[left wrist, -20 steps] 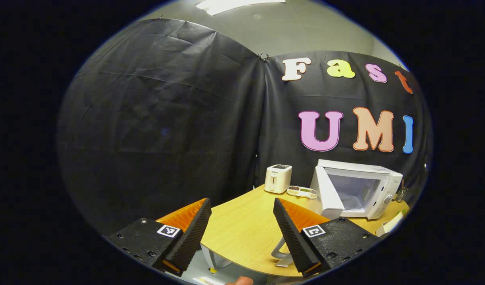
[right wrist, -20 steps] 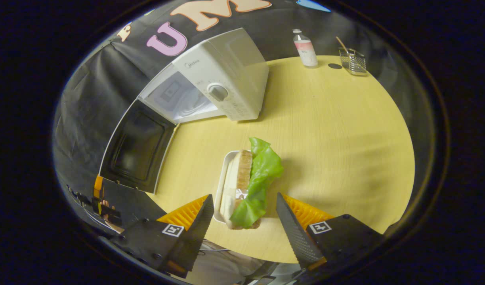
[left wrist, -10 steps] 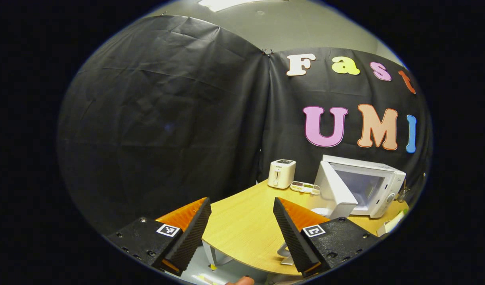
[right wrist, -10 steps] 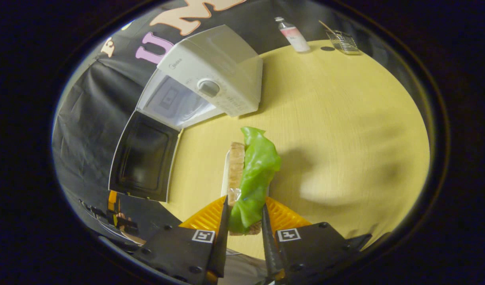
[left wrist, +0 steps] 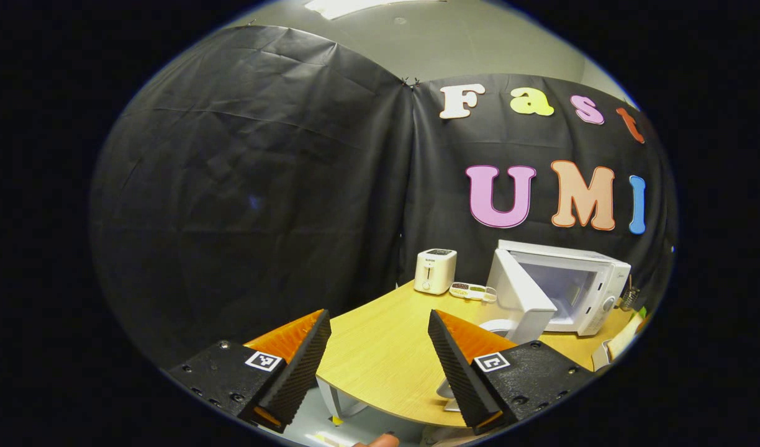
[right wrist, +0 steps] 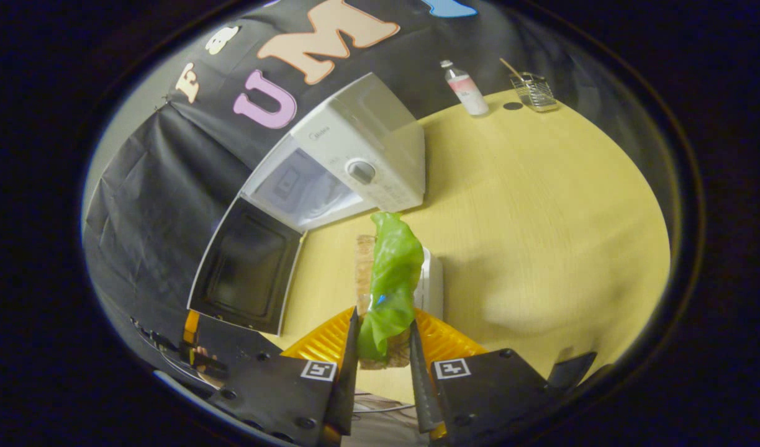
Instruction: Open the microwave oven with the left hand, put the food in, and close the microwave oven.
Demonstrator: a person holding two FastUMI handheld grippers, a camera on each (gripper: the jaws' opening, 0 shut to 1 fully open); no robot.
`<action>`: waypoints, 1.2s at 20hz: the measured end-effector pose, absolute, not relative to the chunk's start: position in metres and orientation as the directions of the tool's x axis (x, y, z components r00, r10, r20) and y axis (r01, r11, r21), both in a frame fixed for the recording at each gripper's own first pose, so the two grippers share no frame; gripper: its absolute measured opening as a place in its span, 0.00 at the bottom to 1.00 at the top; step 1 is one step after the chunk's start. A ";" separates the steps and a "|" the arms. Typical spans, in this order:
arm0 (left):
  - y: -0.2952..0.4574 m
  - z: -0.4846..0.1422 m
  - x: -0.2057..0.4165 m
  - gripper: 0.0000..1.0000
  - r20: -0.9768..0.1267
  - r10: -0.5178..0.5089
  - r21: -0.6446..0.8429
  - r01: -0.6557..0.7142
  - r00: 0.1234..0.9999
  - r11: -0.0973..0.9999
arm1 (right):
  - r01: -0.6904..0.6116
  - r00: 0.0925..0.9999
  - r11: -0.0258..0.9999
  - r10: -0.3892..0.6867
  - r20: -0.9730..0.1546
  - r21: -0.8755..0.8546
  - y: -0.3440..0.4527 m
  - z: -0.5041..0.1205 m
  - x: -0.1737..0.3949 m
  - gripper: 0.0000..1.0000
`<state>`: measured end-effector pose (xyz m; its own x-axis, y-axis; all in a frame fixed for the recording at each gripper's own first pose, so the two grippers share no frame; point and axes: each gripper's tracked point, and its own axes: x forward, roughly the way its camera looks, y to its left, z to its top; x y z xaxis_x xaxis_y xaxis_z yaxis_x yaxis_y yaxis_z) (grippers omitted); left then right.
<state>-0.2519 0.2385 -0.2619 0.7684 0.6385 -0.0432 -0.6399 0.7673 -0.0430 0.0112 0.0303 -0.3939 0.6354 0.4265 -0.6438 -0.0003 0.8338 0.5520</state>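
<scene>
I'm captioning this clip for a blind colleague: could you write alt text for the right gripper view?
The right gripper is shut on a sandwich with a green lettuce leaf, above a white tray on a wooden table. Beyond it stands a white microwave, its door swung wide open. A bottle and a wire basket stand at the table's far edge.

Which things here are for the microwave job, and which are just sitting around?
For the job:
microwave, door open
sandwich in the right gripper
white tray
left gripper, open

Just sitting there:
toaster
bottle
wire basket
snack tray
</scene>
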 end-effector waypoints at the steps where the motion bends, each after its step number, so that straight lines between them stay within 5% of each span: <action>1: 0.239 -0.262 -0.253 0.94 -0.040 0.634 -0.043 -0.635 0.772 0.771 | -0.008 0.654 0.824 0.433 -0.621 0.567 0.032 -0.386 0.009 0.42; 13: 0.246 -0.272 -0.261 0.97 -0.033 0.590 -0.052 -0.591 0.806 0.805 | -0.217 0.854 0.721 0.467 -0.230 0.658 0.132 -0.323 0.006 0.42; 24: 0.257 -0.279 -0.249 0.94 -0.041 0.556 -0.043 -0.557 0.830 0.829 | -0.230 0.919 0.751 0.377 -0.116 0.620 0.265 -0.337 0.068 0.42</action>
<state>-0.2486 0.2570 -0.2787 0.8303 0.5558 -0.0410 -0.5572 0.8292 -0.0434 0.0680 0.2648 -0.3369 0.9188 0.3772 -0.1163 -0.2297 0.7506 0.6196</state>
